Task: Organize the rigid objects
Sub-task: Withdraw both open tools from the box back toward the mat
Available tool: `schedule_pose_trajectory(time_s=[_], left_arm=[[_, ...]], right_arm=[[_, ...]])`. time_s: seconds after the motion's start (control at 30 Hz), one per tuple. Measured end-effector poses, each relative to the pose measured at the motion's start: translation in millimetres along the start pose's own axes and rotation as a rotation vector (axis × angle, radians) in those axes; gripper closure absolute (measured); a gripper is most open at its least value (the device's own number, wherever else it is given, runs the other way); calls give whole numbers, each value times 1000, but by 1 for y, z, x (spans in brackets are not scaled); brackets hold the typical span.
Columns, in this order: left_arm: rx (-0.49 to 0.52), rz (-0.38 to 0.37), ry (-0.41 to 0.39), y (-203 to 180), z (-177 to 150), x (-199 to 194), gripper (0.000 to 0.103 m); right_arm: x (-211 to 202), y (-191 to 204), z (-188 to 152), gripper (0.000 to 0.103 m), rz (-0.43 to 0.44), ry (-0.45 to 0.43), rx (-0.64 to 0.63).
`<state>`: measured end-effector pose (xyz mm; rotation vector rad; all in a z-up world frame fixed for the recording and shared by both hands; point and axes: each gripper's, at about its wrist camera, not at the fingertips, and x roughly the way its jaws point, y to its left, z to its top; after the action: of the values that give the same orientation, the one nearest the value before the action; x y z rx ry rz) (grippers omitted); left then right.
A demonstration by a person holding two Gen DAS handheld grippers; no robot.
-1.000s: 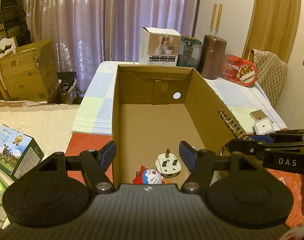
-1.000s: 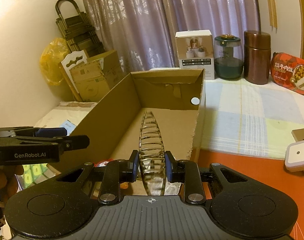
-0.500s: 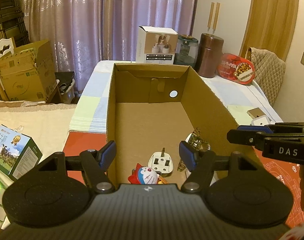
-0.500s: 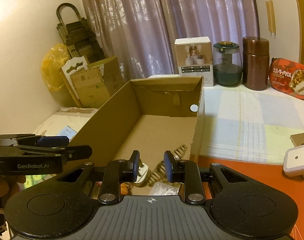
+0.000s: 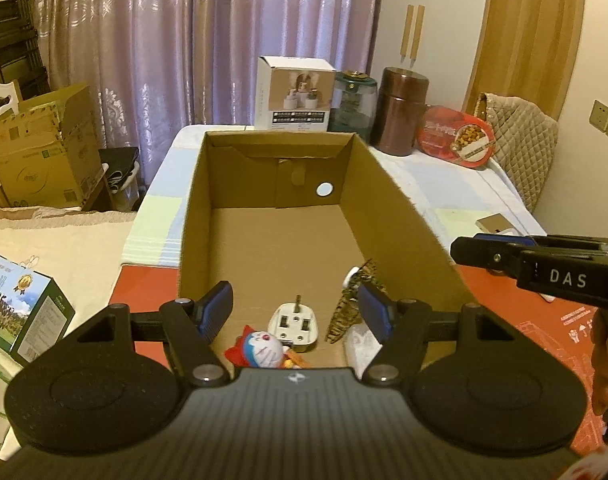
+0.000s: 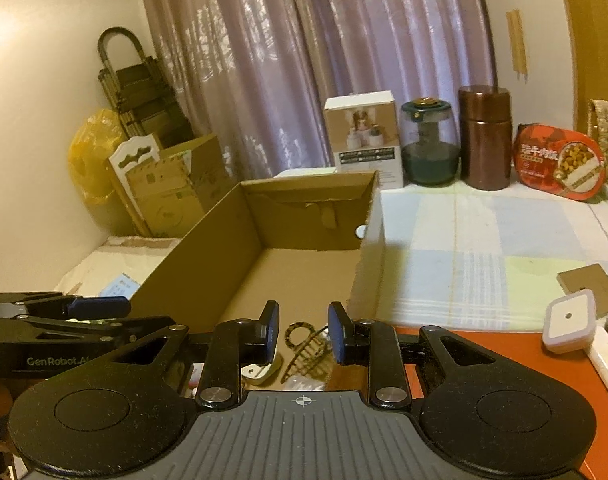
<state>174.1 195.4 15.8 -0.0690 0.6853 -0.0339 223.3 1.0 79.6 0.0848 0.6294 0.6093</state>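
Presently, tortoiseshell plastic hair claw [image 6: 304, 346] lying inside open brown cardboard box [image 6: 207, 252], below and between spread empty right gripper [image 6: 304, 332] fingers, beside white plug [image 5: 293, 326], left gripper [image 5: 295, 312] spread wide, empty.

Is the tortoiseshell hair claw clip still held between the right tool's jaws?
No: the tortoiseshell hair claw clip lies loose inside the brown cardboard box, below the right gripper's open jaws.

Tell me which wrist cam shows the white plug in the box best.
Left wrist. The white plug lies in full view between the open fingers of the left gripper, pins and face visible, beside the hair claw. In the right wrist view only its edge shows, behind a finger of the right gripper.
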Motion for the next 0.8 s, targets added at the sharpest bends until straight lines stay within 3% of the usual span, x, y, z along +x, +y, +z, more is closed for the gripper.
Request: schedule_pose_trajectory(time_s=[0.33,0.53,0.63,0.7,0.8], left_arm=[[10,-38,-18,-33,5,-19,38],[26,-65,-39,-63,12,-31,38],[38,-85,-56,-79,16,-37,37],[51,-102,-68,-94,18,-40,36],[63,-124,-81,-114,21,-42,31]], right_arm=[[-45,-14,0,79,-57,-120,0],[-82,-33,4,77,-45,-174,110],[-108,-47,13,62,-60,-204,125],[-129,-59,18,44,-90,-235,116],[-158,-84,20,38,-158,-261,109]])
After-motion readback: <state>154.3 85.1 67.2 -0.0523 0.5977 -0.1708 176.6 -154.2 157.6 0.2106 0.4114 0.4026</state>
